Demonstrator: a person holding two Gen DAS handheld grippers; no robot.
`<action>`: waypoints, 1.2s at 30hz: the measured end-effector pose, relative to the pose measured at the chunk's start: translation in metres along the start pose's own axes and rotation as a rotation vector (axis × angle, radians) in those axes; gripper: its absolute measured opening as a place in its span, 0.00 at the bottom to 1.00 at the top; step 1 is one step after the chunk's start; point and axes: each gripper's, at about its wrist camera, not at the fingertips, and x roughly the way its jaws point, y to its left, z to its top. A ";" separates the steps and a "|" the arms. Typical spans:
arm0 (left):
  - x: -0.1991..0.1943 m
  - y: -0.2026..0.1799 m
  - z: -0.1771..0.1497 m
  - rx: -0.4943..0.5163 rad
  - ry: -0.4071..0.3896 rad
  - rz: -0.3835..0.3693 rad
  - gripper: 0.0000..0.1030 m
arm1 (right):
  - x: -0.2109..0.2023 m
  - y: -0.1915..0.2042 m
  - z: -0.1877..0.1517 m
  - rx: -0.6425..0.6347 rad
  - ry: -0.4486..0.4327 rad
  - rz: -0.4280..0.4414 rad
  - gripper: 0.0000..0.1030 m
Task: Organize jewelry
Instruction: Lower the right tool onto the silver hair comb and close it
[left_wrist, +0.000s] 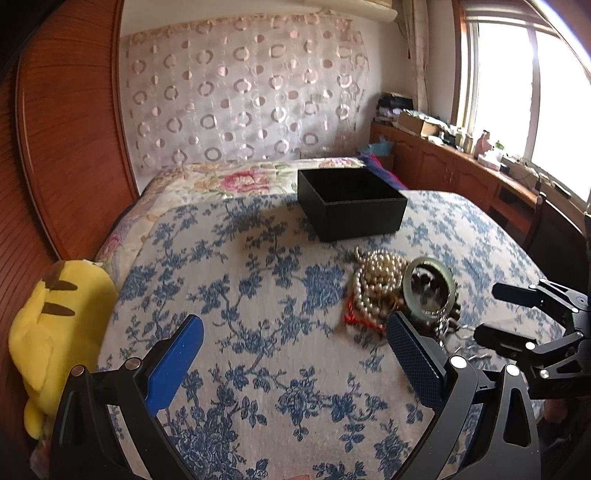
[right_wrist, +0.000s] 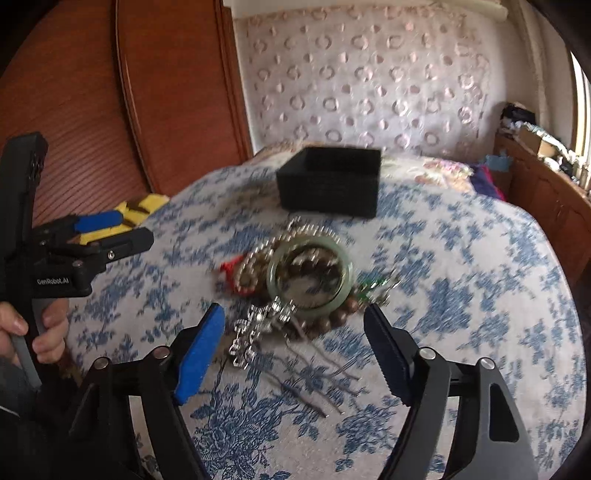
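We saw the jewelry pile (right_wrist: 295, 280) smeared by motion blur; beads under the jade bangle (right_wrist: 309, 275) were partly hidden, and the yellow plush toy (right_wrist: 142, 208) mostly blocked

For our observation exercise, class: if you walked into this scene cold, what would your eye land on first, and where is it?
First, the tangled heap of jewelry in the middle of the blue-flowered bedspread: a pale green bangle lying over pearls and brown beads. Just beyond it sits an open black box, and a yellow plush toy lies at the bed's edge by the wooden headboard. Both grippers, left and right, hover open near the heap.
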 end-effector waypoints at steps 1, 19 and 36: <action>0.002 0.001 -0.002 0.001 0.006 -0.002 0.93 | 0.004 0.001 -0.001 -0.001 0.017 0.013 0.76; 0.019 0.006 -0.015 -0.008 0.067 -0.019 0.93 | 0.048 0.021 -0.010 -0.149 0.195 -0.008 0.73; 0.034 -0.008 -0.007 0.011 0.087 -0.065 0.93 | 0.018 0.007 -0.010 -0.141 0.128 0.022 0.56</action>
